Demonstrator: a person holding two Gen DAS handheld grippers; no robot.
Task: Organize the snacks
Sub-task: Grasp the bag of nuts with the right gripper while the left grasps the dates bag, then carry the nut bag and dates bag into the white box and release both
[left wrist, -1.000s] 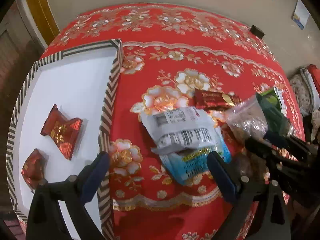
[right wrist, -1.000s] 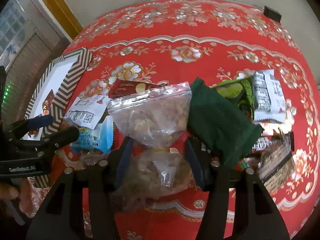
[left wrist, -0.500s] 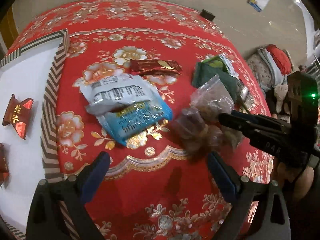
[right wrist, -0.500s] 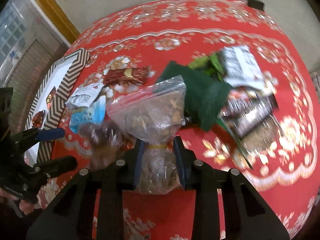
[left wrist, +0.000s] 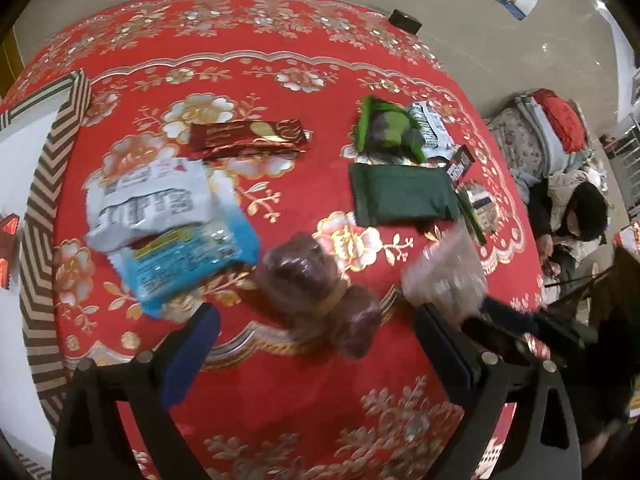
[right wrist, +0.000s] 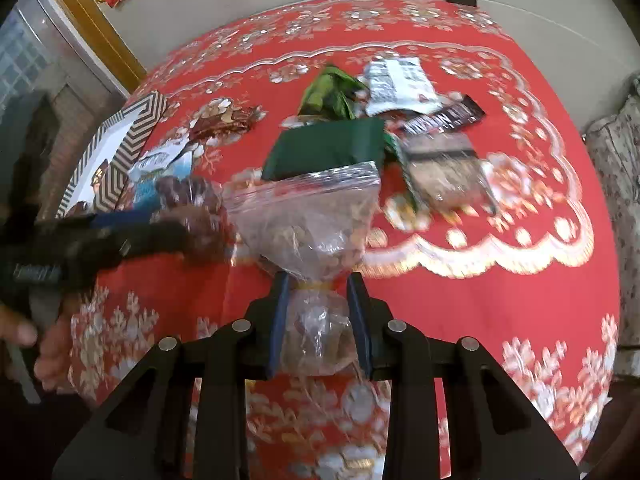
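Note:
My right gripper (right wrist: 320,308) is shut on a clear zip bag of nuts (right wrist: 316,216) and holds it above the red tablecloth; the bag also shows at the right of the left wrist view (left wrist: 444,276). My left gripper (left wrist: 316,344) is open and empty, just in front of a second clear bag of dark snacks (left wrist: 316,284) lying on the cloth. A white and blue packet (left wrist: 168,220), a brown bar (left wrist: 248,136), a dark green packet (left wrist: 400,196) and a light green packet (left wrist: 388,128) lie further back.
A chevron-edged white tray (left wrist: 44,184) with red candies stands at the left. A black bar (right wrist: 444,120) and a white packet (right wrist: 396,80) lie at the back right. A person sits beyond the table's right edge (left wrist: 576,216).
The right gripper has lifted the clear nut bag up and away to the right. The left gripper has swung right, from the tray edge to in front of the dark snack bag.

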